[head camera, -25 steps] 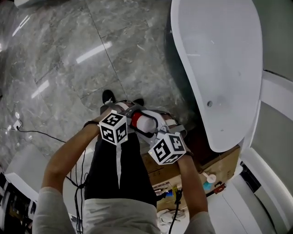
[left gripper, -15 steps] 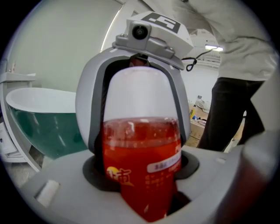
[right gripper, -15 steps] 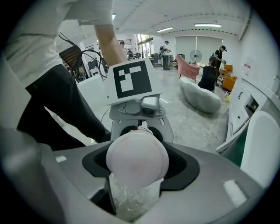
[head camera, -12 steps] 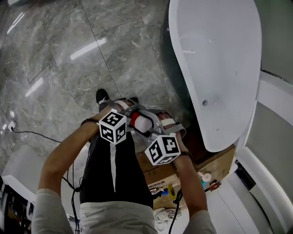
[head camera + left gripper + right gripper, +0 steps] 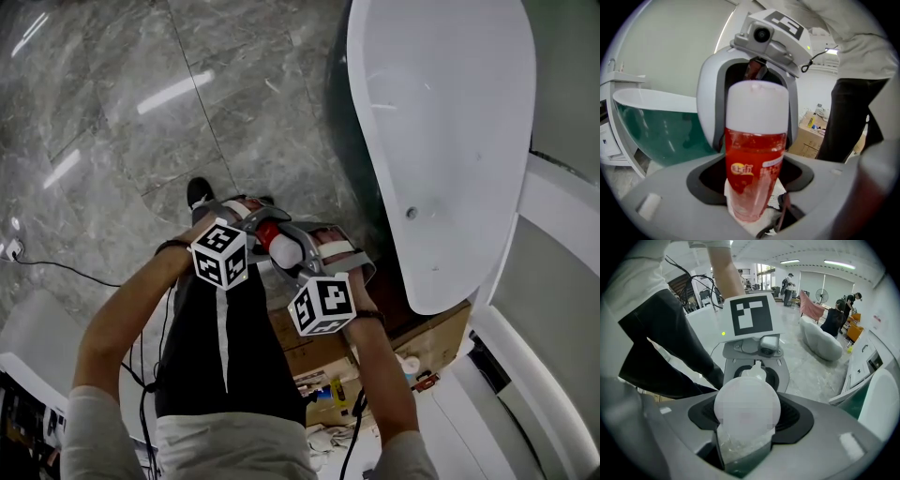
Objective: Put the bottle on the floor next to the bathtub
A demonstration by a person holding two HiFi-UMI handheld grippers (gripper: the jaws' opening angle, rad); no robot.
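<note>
A red bottle (image 5: pixel 269 237) with a white cap (image 5: pixel 287 251) is held level in front of the person's legs, above the grey marble floor (image 5: pixel 122 112). My left gripper (image 5: pixel 249 225) is shut on its red lower part (image 5: pixel 752 173). From the opposite side my right gripper (image 5: pixel 300 258) is shut on the cap end (image 5: pixel 747 411). In each gripper view the other gripper sits just beyond the bottle. The white bathtub (image 5: pixel 441 141) stands to the right, and its greenish side (image 5: pixel 656 131) shows in the left gripper view.
A cardboard box (image 5: pixel 441 339) with small bottles and clutter sits by the tub's near end. A black cable (image 5: pixel 66 269) crosses the floor at the left. The person's shoe (image 5: pixel 198 192) is under the grippers. Several people and another white tub (image 5: pixel 820 341) are far off.
Both grippers with the bottle have drifted slightly left and up in the head view. Both grips on the bottle are unchanged.
</note>
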